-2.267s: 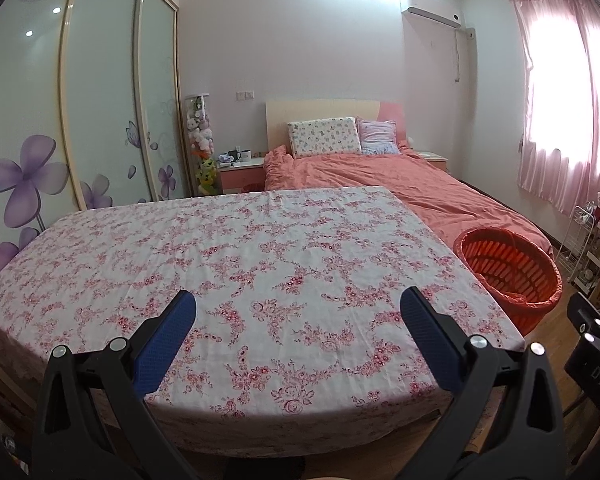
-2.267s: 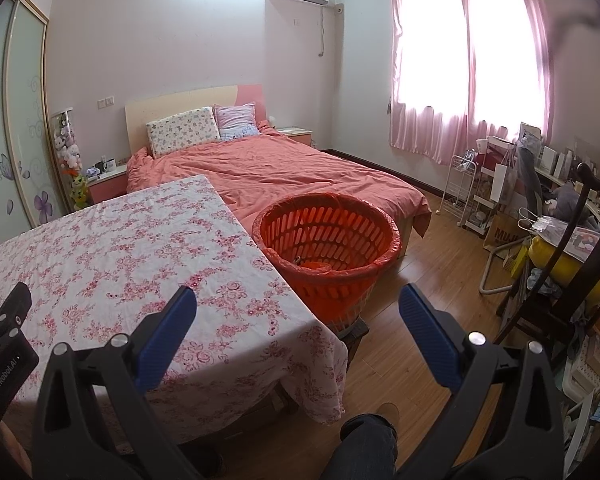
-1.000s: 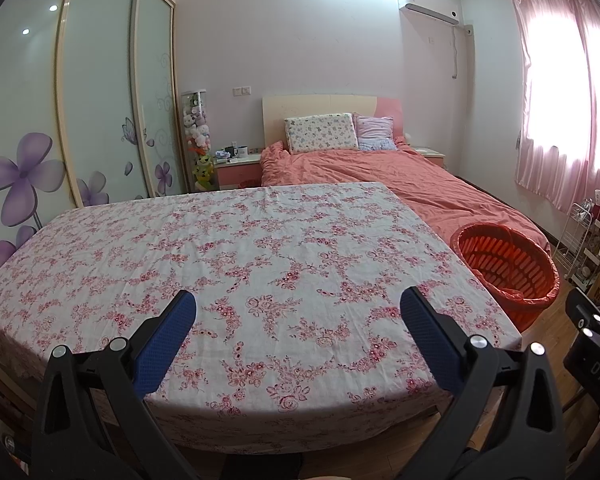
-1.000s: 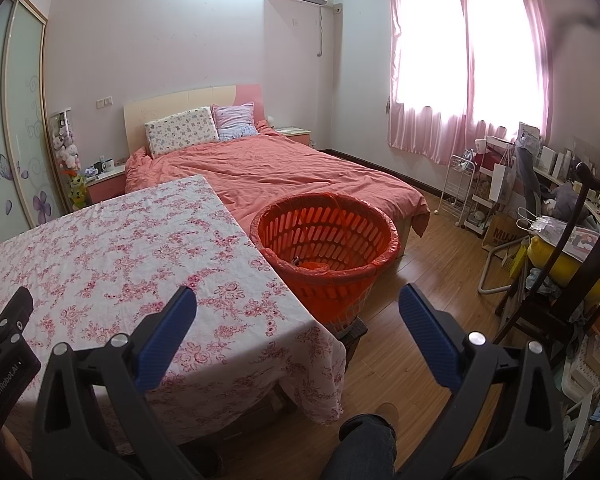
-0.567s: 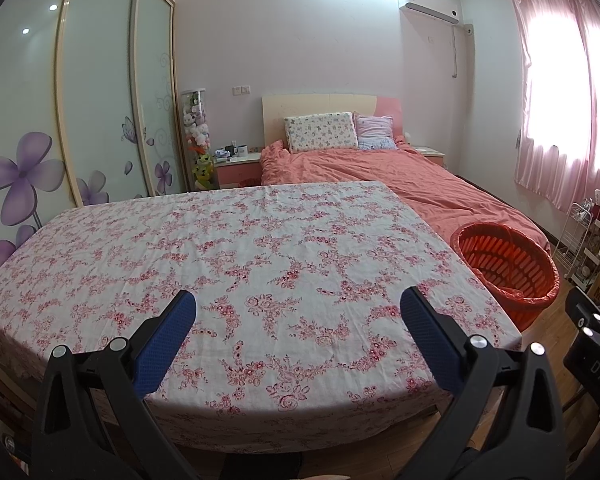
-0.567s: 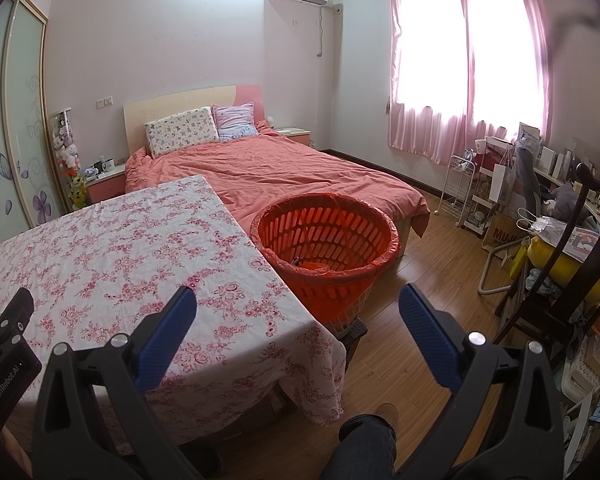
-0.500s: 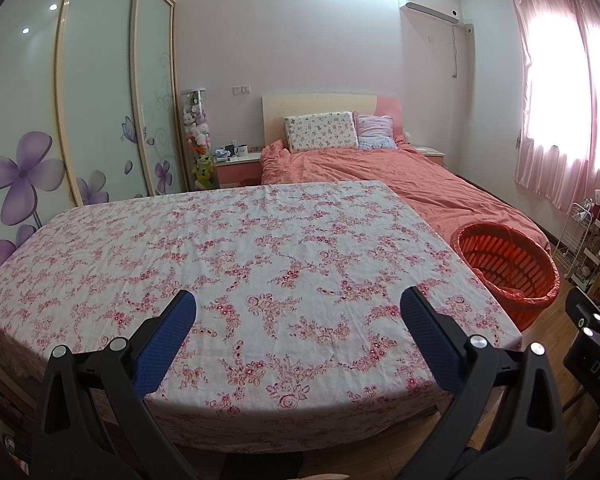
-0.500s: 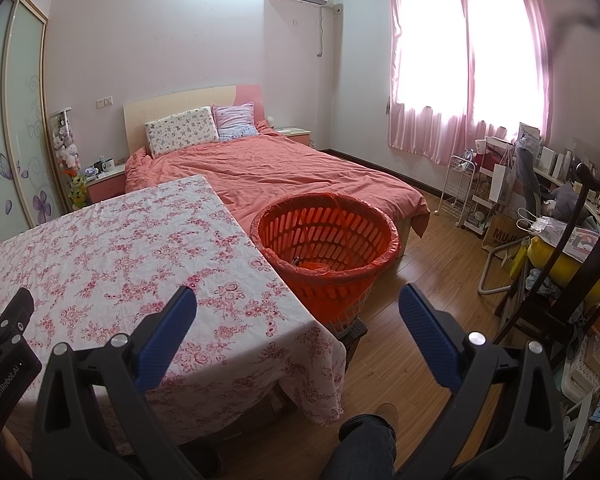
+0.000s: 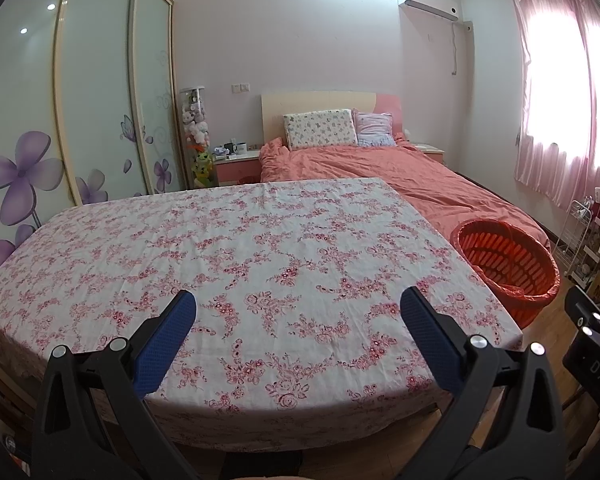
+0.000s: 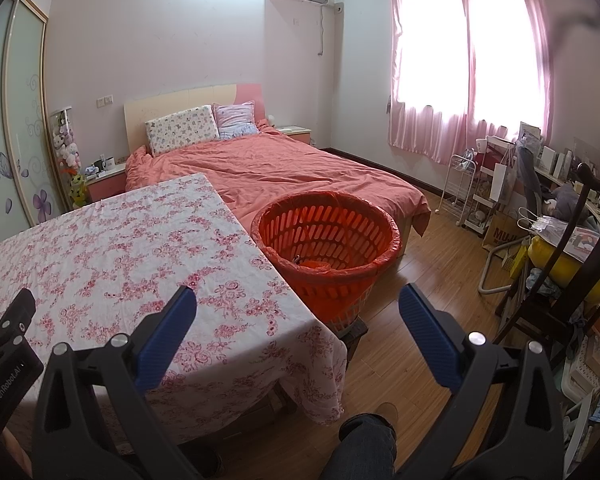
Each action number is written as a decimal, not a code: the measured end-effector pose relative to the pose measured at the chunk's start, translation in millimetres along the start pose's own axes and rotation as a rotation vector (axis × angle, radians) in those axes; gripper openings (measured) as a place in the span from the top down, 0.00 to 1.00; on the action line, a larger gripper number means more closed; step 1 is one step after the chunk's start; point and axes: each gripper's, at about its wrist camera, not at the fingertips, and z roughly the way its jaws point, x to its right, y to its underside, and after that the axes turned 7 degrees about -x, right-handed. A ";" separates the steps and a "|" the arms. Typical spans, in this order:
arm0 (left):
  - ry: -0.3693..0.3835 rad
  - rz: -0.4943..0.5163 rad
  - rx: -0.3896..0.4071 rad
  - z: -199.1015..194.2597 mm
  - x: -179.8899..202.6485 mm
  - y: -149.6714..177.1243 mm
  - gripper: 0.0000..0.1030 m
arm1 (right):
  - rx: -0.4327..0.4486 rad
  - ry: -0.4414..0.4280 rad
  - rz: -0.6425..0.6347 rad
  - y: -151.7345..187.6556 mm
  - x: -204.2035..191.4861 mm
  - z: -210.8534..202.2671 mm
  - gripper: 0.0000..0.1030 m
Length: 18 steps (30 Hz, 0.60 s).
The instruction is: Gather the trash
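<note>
Trash basket [image 10: 326, 236], orange, sits at frame centre on the wood floor, just beside the table [image 10: 112, 248] corner and the bed foot. Left claw [image 9: 298, 334] and right claw [image 10: 296, 330] both gape empty above the table's near edge. "GenRobot.AI" reads lower left. Nothing has shifted since earlier.

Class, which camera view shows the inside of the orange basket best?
The right wrist view: the orange basket sits near the centre, and its floor with something lying on it is visible. The left wrist view shows it small at the right edge, its floor hidden.
</note>
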 end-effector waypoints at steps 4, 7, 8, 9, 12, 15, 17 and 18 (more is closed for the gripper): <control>0.001 0.000 -0.002 0.0 -0.8 1.0 0.02 | 0.000 0.001 0.001 -0.4 0.6 -0.1 0.04; 0.001 0.000 -0.001 0.5 -0.6 0.2 0.02 | 0.000 0.001 0.000 -0.2 0.1 0.0 0.04; 0.001 0.000 -0.001 0.2 -0.7 0.4 0.02 | 0.000 0.000 0.000 -0.3 0.0 0.1 0.04; 0.001 0.000 -0.001 0.6 -0.7 -0.1 0.02 | 0.000 0.001 0.000 -0.2 0.0 0.1 0.04; 0.001 0.000 -0.002 0.1 -0.6 0.5 0.02 | 0.000 0.001 -0.001 -0.6 0.4 0.0 0.04; 0.001 0.000 -0.002 0.7 -0.6 -0.3 0.02 | -0.001 0.001 0.000 -0.6 0.4 0.2 0.04; 0.001 0.001 -0.002 0.7 -0.4 -0.3 0.02 | -0.001 0.000 0.000 -0.4 0.0 0.2 0.04; 0.001 0.001 -0.003 0.2 -0.4 0.3 0.02 | 0.000 0.000 0.000 -0.4 -0.1 0.1 0.04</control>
